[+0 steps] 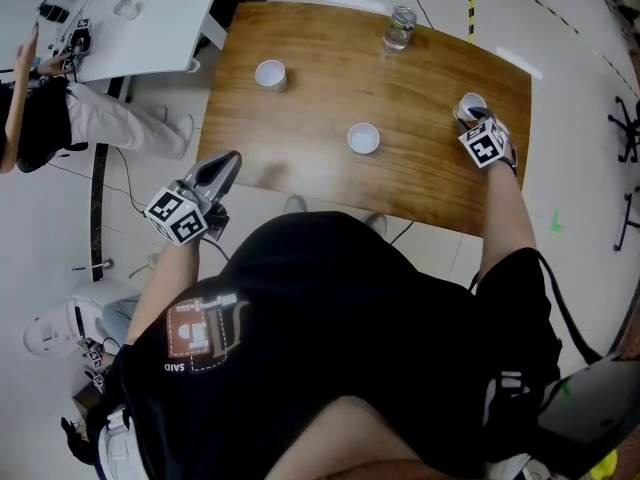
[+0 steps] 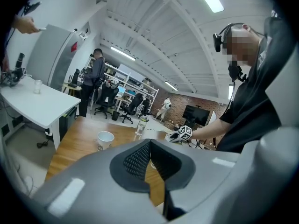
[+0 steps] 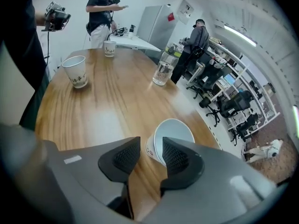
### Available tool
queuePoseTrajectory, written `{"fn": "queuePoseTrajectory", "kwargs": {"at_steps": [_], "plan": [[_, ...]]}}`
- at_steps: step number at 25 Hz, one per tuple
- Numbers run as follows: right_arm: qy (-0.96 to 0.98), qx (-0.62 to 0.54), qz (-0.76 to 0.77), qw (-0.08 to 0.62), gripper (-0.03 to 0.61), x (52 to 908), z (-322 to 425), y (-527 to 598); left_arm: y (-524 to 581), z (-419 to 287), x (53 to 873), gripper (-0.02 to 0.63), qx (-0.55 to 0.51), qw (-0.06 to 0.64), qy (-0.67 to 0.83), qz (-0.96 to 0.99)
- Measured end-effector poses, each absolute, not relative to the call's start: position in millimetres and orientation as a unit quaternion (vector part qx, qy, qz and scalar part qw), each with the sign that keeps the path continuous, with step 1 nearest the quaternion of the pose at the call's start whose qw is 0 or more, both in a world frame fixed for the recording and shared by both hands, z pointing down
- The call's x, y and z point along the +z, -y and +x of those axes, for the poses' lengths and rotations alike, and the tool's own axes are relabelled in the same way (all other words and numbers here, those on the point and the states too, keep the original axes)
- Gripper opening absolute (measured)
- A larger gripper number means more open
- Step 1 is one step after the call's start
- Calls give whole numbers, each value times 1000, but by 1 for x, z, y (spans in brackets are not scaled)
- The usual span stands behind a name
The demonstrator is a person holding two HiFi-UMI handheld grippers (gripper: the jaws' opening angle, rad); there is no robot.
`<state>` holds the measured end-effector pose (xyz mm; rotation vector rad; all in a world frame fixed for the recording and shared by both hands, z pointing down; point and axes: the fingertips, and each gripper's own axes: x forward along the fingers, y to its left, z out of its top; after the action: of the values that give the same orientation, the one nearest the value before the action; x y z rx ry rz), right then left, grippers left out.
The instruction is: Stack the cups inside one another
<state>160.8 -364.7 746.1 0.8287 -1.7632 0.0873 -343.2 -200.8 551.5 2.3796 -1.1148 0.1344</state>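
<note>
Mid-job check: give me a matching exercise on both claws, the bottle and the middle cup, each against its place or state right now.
Things:
1. left claw
2. right claw
3. clear bottle
4. middle paper cup

Places or states:
A. upright near the far edge of the table
B. jaws apart, at the right-hand paper cup
C. jaws together, nothing between them
D. upright and alone, mid-table

Pairs: 1-C, 2-B, 3-A, 4-D.
</note>
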Motion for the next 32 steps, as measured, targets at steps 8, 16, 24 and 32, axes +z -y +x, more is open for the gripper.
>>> {"fn": "queuePoseTrajectory", "kwargs": {"at_steps": [8,16,24,32], "plan": [[740,63,351,570,31,750,168,366,211,-347,551,3,40,251,410,876],[821,35,311,478,23,654,35,392,220,-372,549,3,2,244,400,884],[891,-73,146,424,23,590,-229,397,206,-440,548,3,-24,239,424,873],[870,-80,52,483,25,637,-340,380,183,-504,565,3,-39,259,453,852]]}}
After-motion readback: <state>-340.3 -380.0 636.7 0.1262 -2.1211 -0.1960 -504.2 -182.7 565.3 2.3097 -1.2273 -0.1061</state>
